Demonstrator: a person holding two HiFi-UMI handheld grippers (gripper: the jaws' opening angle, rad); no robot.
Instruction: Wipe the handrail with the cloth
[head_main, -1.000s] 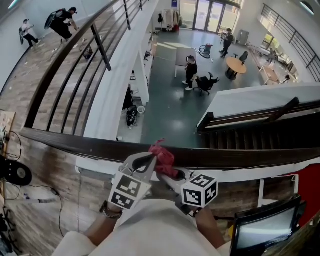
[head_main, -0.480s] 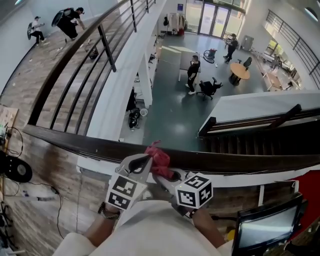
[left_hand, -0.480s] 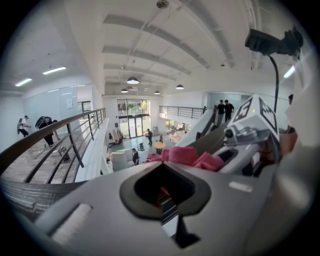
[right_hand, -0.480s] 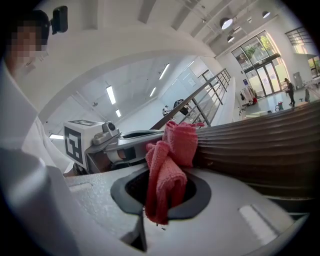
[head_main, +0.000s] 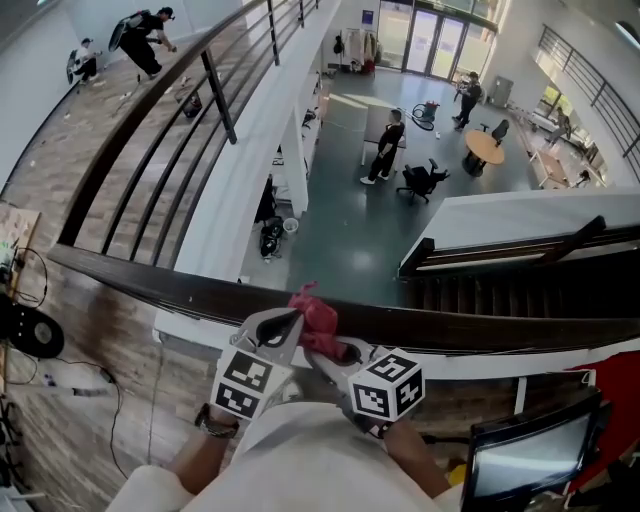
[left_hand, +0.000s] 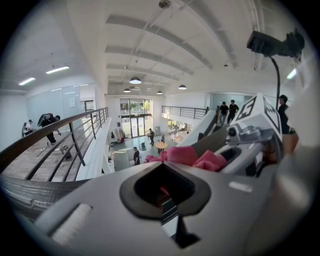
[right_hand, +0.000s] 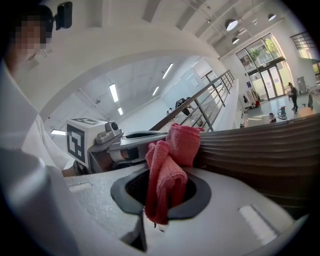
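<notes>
Right tongs (head_main: 327, 352) clamped on the one pink cloth (head_main: 314, 313), against the dark handrail (head_main: 480, 327). Left tongs (head_main: 284, 324) closed, beside the cloth. One monitor (head_main: 520, 458) nearby.

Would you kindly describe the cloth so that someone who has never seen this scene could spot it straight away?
Find the dark wooden handrail that runs across the head view, above the atrium. At its middle, the cloth sits bunched against the rail, clamped in the right claw. It is the only bright pink, soft thing against that dark wood.
</notes>
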